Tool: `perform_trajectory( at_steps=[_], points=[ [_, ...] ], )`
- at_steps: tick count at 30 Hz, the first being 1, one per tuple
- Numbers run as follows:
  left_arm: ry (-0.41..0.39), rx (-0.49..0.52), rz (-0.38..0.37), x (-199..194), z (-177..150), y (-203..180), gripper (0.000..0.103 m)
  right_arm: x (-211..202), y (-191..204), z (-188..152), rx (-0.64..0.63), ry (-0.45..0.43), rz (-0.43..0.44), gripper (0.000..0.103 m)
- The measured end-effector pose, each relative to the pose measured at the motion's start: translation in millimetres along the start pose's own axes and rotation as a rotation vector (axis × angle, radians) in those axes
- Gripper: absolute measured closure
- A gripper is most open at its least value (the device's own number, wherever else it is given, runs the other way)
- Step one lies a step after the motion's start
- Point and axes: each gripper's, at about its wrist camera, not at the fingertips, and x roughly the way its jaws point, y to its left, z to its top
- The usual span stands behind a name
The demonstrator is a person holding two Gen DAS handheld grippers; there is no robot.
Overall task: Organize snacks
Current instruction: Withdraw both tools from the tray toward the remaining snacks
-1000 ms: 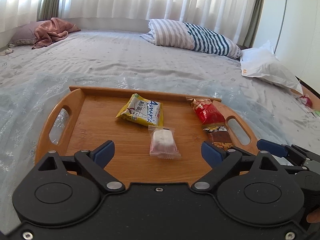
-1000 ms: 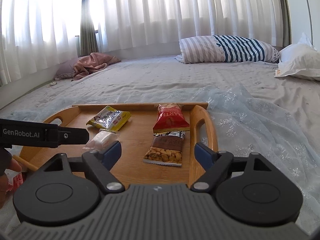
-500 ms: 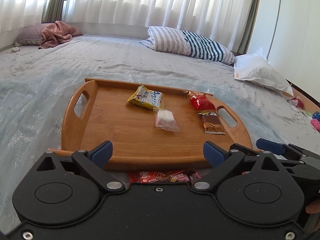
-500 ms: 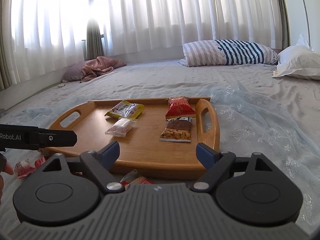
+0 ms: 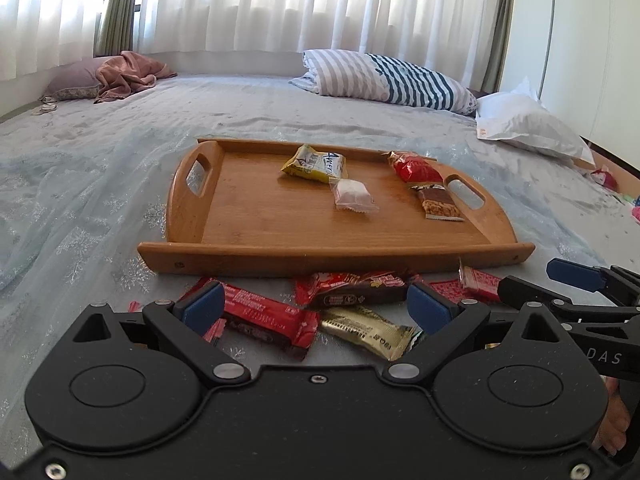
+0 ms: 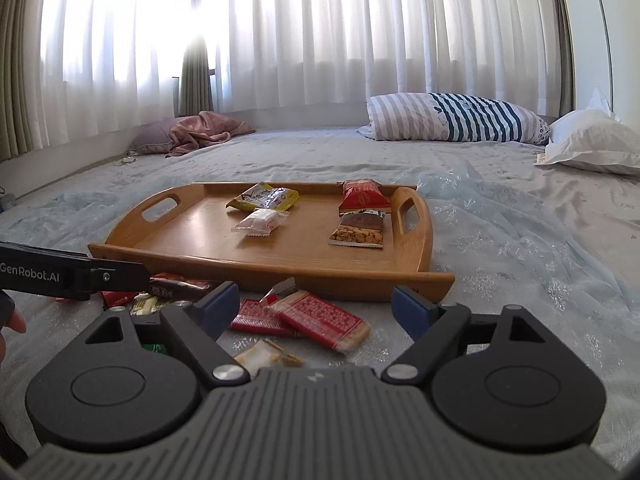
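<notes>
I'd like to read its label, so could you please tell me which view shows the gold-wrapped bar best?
The left wrist view: the gold-wrapped bar lies unobstructed on the bedspread. The right wrist view shows only a pale sliver.

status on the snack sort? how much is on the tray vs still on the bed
Done: four packets lie on the wooden tray: yellow wrapper, clear-wrapped white sweet, red bag, brown peanut bar. In hand: nothing; left tongs and right tongs are open. Left: a loose pile on the bed, including a gold bar and red patterned packets.
</notes>
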Motion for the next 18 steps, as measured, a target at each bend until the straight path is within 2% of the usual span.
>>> perform_trajectory(
  at_steps=[3, 8, 14, 18],
  points=[
    [0.010, 0.014, 0.006, -2, -6, 1, 0.007, -8, 6, -6, -0.008, 0.000, 0.005, 0.019],
    [0.034, 0.022, 0.018, -2, -15, 3, 0.022, -16, 14, -16, -0.018, 0.028, 0.023, 0.029],
    [-0.015, 0.062, 0.087, -7, -13, 9, 0.025, -23, 19, -26, 0.002, 0.048, 0.039, 0.034],
    [-0.017, 0.092, 0.127, -1, -9, 15, 0.025, -28, 21, -27, 0.023, 0.051, 0.058, 0.037]
  ],
)
